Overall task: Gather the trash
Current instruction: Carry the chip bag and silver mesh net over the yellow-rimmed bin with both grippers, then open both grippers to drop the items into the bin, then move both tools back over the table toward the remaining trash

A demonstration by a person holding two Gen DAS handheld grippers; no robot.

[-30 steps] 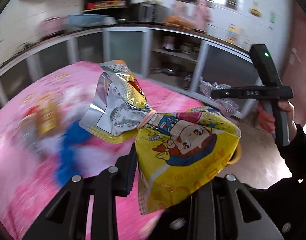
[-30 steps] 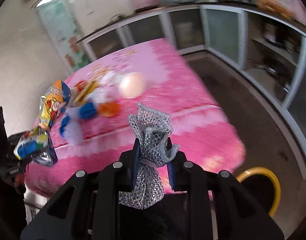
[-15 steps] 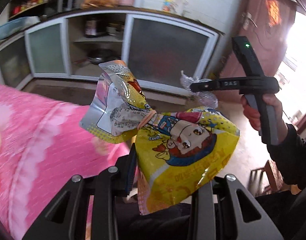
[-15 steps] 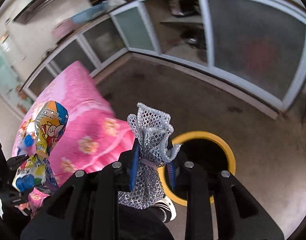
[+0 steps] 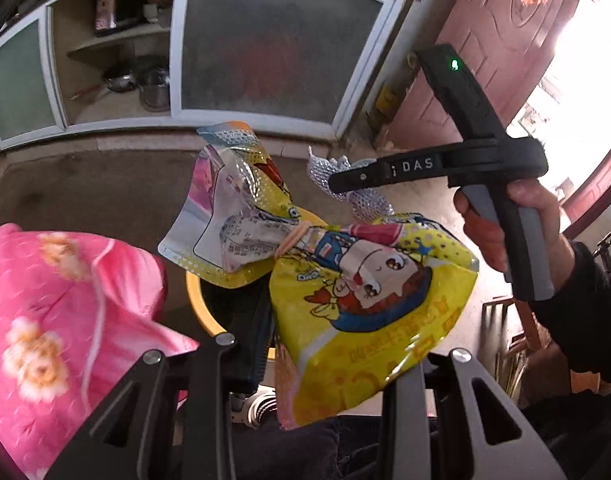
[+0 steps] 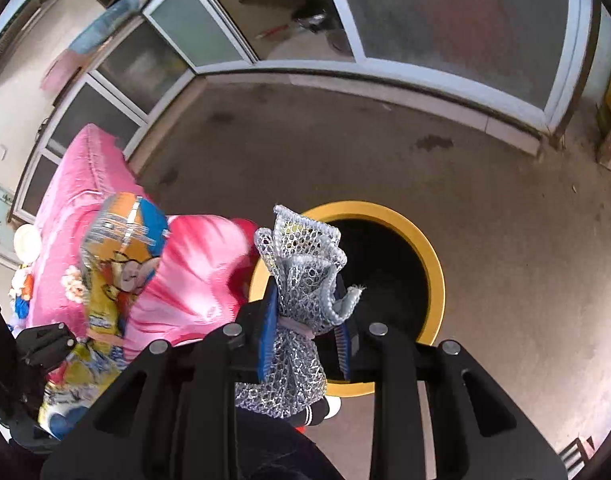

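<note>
My left gripper (image 5: 305, 332) is shut on a yellow cartoon snack bag (image 5: 365, 300), tied in the middle with a rubber band. It also shows in the right wrist view (image 6: 113, 276), at the left. My right gripper (image 6: 305, 332) is shut on a silver mesh bundle (image 6: 301, 280). It holds the bundle above a yellow-rimmed trash bin (image 6: 429, 248) on the floor. In the left wrist view, the right gripper (image 5: 337, 182) is beyond the bag with the mesh (image 5: 361, 200) in it. The bin rim (image 5: 193, 296) shows under the bag.
A table under a pink flowered cloth (image 5: 53, 320) stands to the left, also in the right wrist view (image 6: 185, 276). White glass-front cabinets (image 6: 445, 32) line the far wall. A red-brown door (image 5: 489, 60) is at the right. Bare concrete floor (image 6: 505, 200) surrounds the bin.
Both grippers swung away from the pink table toward the floor. The yellow-rimmed bin has come under the right gripper and into the left wrist view. Both grips are unchanged.
</note>
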